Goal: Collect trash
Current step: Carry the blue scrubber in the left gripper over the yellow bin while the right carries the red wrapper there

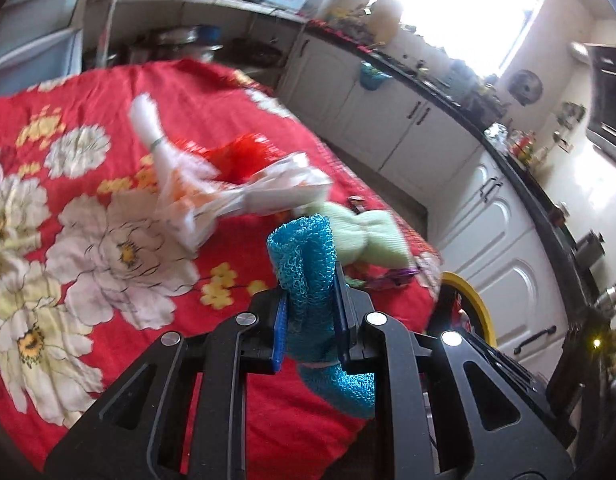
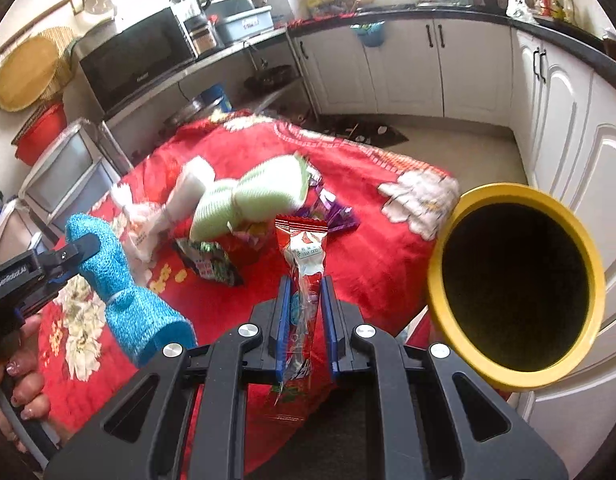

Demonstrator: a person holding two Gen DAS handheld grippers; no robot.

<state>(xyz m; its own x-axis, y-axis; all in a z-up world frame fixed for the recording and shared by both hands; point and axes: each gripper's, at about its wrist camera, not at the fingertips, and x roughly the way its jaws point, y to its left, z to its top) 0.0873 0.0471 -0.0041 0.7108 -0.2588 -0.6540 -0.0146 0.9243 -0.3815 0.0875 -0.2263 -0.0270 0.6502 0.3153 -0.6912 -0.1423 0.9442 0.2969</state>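
My left gripper (image 1: pixel 309 300) is shut on a blue mesh foam sleeve (image 1: pixel 308 264), held above the red flowered cloth (image 1: pixel 108 280); it also shows in the right wrist view (image 2: pixel 120 292). My right gripper (image 2: pixel 304 296) is shut on a red and clear snack wrapper (image 2: pixel 304 256), just left of the yellow-rimmed bin (image 2: pixel 515 288). On the cloth lie a green foam sleeve (image 2: pixel 252 200), a white foam sleeve (image 2: pixel 188 192), a dark wrapper (image 2: pixel 208 264) and purple wrappers (image 2: pixel 331 212). A white and orange plastic bag (image 1: pixel 228 196) lies ahead of my left gripper.
White cabinets (image 2: pixel 467 72) and a black counter run along the far and right walls. A microwave (image 2: pixel 136 60) sits on a shelf at the back left. The bin's rim (image 1: pixel 475 300) shows beyond the table's right edge in the left wrist view.
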